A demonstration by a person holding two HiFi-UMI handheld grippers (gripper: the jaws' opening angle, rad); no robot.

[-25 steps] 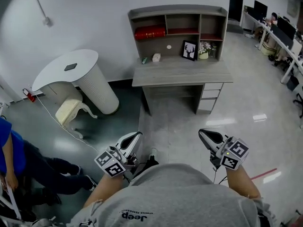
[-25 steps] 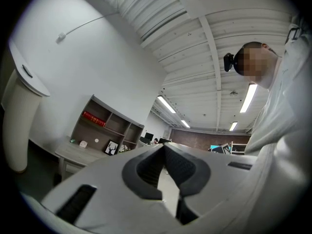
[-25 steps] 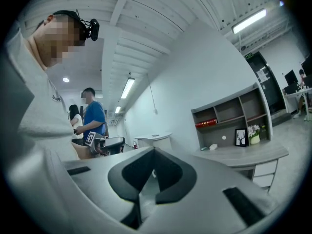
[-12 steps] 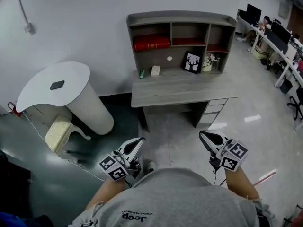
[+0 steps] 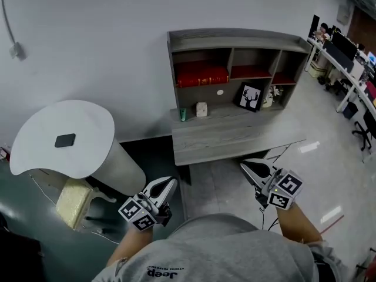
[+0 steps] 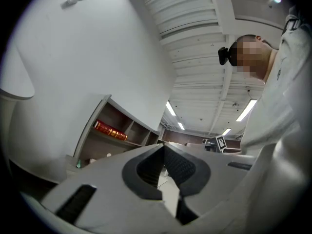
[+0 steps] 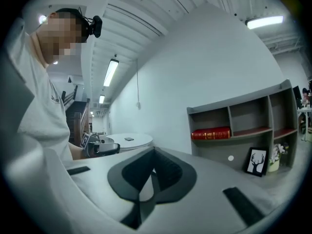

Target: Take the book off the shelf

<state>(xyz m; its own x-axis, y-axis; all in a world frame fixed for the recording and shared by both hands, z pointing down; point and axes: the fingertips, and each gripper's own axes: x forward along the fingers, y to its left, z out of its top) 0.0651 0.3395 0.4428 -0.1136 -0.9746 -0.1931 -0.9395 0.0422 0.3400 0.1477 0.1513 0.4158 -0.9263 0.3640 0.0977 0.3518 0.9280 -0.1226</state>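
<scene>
Desk (image 5: 235, 138) brought nearer, book (image 5: 202, 74) untouched on shelf (image 5: 238, 40), left gripper (image 5: 170, 183) and right gripper (image 5: 245, 165) both closed empty, reach awaited

The person wears a light grey short-sleeved shirt (image 5: 217, 245) with small dark lettering on the chest, and a black head camera (image 7: 95, 26). The left gripper (image 5: 169, 184) and right gripper (image 5: 247, 165) have pale grey-white shells, black jaw pads and a marker cube (image 5: 284, 189) of black-and-white squares. A thin dark cable (image 5: 264, 215) hangs under the right one.
</scene>
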